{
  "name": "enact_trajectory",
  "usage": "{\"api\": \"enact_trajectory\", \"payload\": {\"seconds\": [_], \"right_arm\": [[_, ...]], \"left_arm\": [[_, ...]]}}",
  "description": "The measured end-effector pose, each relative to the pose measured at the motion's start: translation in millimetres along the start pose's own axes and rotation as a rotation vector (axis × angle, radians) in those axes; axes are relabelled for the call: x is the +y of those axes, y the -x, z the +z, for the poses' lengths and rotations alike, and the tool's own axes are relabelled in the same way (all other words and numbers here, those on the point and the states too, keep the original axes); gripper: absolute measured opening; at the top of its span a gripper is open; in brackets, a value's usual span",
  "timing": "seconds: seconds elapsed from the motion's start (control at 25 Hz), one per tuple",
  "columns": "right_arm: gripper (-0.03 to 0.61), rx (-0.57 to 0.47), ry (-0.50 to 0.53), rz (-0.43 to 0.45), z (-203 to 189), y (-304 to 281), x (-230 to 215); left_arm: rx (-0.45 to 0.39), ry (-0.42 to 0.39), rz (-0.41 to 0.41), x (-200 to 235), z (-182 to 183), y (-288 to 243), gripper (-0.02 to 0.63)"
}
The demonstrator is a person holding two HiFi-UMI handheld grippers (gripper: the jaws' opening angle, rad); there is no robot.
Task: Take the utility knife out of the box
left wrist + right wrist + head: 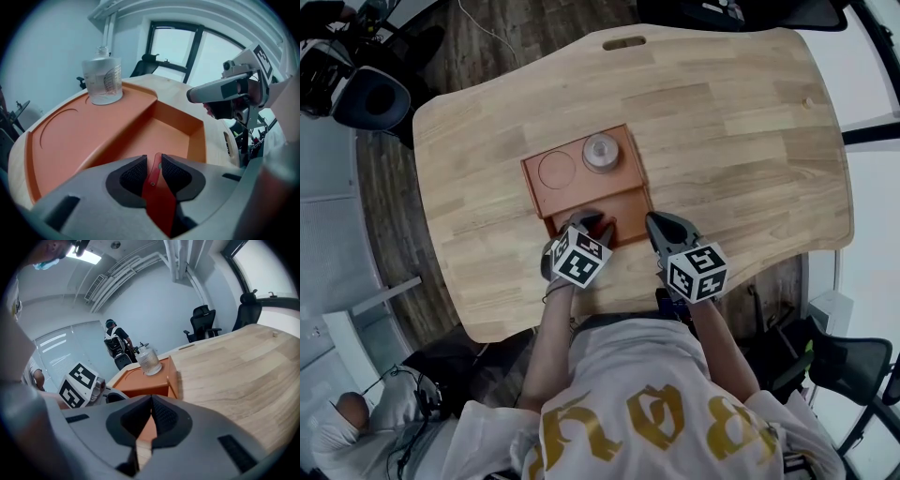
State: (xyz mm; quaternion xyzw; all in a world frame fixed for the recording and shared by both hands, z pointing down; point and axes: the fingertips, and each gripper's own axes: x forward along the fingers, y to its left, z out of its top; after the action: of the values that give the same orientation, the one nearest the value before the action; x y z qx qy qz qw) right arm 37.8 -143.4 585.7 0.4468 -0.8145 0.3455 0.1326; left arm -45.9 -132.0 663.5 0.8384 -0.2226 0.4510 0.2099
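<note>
Left gripper [153,161] is clamped on the slim red utility knife [157,197], dark ribbed pads pinching its flat sides, the handle running back between the jaws. From the head view, that gripper [591,223] sits at the near edge of the orange-brown rectangular box [623,202], right over its sunken compartment [173,131], which shows a bare floor. Right gripper [151,401] has its jaws pressed together on nothing, and hangs over the table just beside the box's right near corner [661,225]. Out on the box's raised shelf stands a clear glass bottle [102,79], upright, with a round groove [557,170] to its left. All of it rests on the light wooden table [731,141].
</note>
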Motion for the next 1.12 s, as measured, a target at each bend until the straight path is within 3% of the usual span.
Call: {"api": "enact_trajectory", "payload": {"seconds": [0.28,0.4,0.52,1.12], "right_arm": [[0.012,0.004,-0.023,-0.008,2,0,-9],[0.012,-0.006,-0.061,-0.01,4,2,-12],[0.012,-0.018,-0.081,-0.012,10,2,-14],[0.012,-0.036,-0.046,-0.012,11,14,-5]], "left_arm": [[0.072,-0.084,0.015,-2,-7,-8,0.117],[0.077,-0.143,0.047,2,-7,-8,0.074],[0.078,-0.184,0.05,4,-6,-8,0.074],[0.03,-0.075,0.083,3,-1,-1,0.058]]}}
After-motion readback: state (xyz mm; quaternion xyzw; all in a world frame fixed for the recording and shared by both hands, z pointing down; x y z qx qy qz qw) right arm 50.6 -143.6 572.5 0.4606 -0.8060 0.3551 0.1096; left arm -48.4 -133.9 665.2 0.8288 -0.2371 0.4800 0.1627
